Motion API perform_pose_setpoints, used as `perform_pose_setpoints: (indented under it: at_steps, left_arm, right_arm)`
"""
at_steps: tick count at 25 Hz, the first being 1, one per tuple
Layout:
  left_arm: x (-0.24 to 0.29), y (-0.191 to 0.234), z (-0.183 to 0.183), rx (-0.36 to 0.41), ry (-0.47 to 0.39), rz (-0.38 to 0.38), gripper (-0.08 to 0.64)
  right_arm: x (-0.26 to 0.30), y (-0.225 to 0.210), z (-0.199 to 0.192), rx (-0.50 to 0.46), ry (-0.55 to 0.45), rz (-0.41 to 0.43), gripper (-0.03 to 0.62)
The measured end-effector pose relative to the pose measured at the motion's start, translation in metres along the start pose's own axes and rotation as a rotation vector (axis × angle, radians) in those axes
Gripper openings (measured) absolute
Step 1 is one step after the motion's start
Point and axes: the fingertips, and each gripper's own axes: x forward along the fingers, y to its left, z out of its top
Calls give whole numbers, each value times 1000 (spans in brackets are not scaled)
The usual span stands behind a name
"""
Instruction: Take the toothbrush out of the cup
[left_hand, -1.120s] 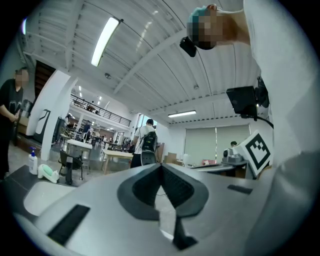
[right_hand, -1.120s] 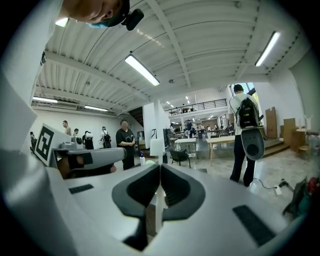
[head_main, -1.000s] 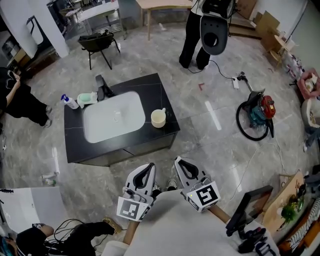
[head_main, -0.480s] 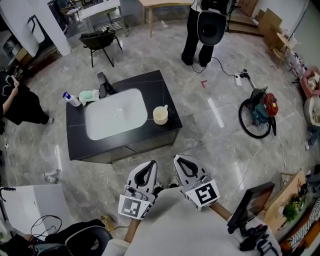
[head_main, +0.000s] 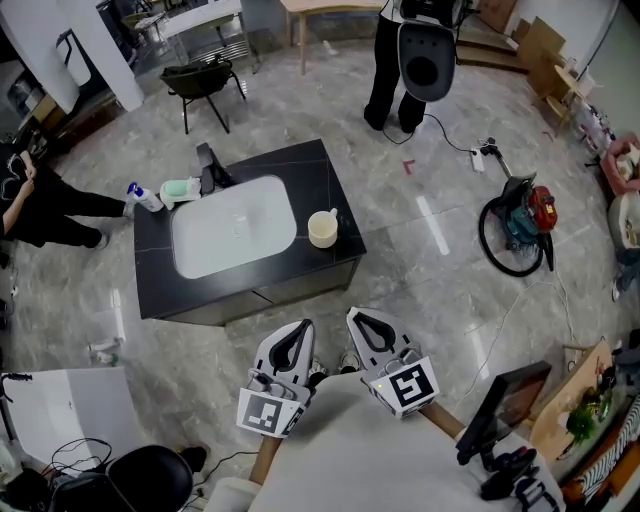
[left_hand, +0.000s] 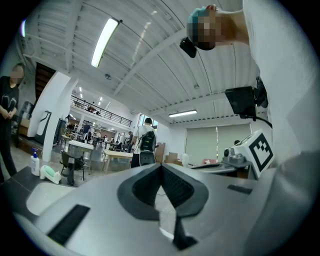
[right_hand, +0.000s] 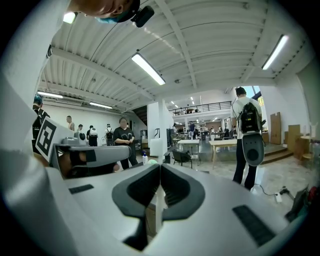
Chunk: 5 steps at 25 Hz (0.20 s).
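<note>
A cream cup (head_main: 322, 229) stands on the right side of a black counter (head_main: 330, 180), beside a white sink (head_main: 234, 228). A thin pale tip, probably the toothbrush (head_main: 330, 214), pokes above the cup's rim; it is too small to make out well. My left gripper (head_main: 297, 333) and right gripper (head_main: 360, 322) hover side by side over the floor, well short of the counter. In the left gripper view the left gripper (left_hand: 161, 167) has its jaws closed on nothing. In the right gripper view the right gripper (right_hand: 159, 167) is likewise shut and empty.
A black faucet (head_main: 210, 167), a green thing (head_main: 178, 190) and a pump bottle (head_main: 143, 198) sit at the counter's back left. A person (head_main: 400, 70) stands beyond the counter, another person (head_main: 40, 205) at its left. A chair (head_main: 203, 82) and a vacuum (head_main: 515, 230) stand on the floor.
The counter has drifted slightly right in the head view. The person at the left has shifted. Both grippers stay where they were, still shut.
</note>
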Motion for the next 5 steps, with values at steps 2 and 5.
perform_pose_setpoints:
  at_steps: [2, 5]
  left_arm:
    - [0, 0, 0, 1, -3, -1, 3]
    - [-1, 0, 0, 4, -6, -2, 3]
  right_arm:
    - [0, 1, 0, -4, -3, 1, 12]
    - [1, 1, 0, -8, -11, -1, 12]
